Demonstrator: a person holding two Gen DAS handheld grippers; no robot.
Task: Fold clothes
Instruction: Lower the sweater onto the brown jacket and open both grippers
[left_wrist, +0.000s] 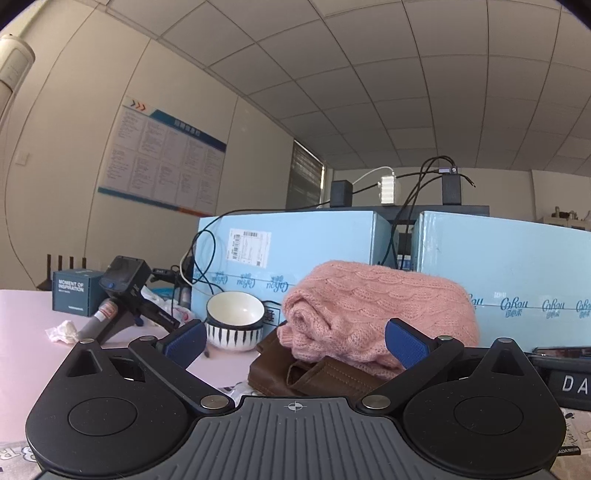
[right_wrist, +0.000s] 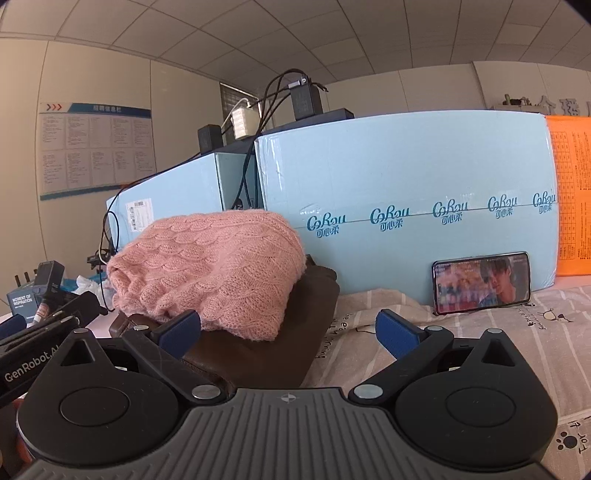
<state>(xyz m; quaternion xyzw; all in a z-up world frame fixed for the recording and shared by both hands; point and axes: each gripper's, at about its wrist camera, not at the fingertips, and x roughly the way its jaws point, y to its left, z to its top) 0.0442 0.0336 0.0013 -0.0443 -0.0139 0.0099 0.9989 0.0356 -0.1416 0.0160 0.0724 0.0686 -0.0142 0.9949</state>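
blue pads: our left gripper (left_wrist: 295, 338) has its ribbed blue fingers spread wide with nothing between them; our right gripper (right_wrist: 290, 330) is spread just as wide and also empty.
left fingers: the right-hand pad (left_wrist: 404, 343) sits in front of the lower edge of the pink knit sweater (left_wrist: 373, 306); we cannot tell whether it touches. the left-hand pad (left_wrist: 186, 338) sits over bare pink tabletop (left_wrist: 26, 321), near the striped bowl (left_wrist: 234, 325).
right fingers: the left-hand pad (right_wrist: 181, 332) lines up with the sweater's near hem; the right-hand pad (right_wrist: 399, 334) is over the beige printed cloth (right_wrist: 461, 332), well clear of the knit.
sweater: (right_wrist: 210, 269) already bundled, resting on a brown folded garment (right_wrist: 266, 354), both backed against the pale blue boxes (right_wrist: 406, 192).
bearing: from the left tool the bundle lies ahead and to the right; from the right tool, ahead and to the left. we judge it sits between the two, and neither looks clearly nearer.
long axis: runs roughly side to side across both views, parallel to the box fronts.
brown garment: (left_wrist: 314, 373) its near edge is just beyond the left tool's body.
beyond: a phone (right_wrist: 482, 282) leans on the box to the right; a second handheld device (left_wrist: 125, 291) lies left of the bowl.
next move, our guess: each tool angles inward to take one end of the bundle.
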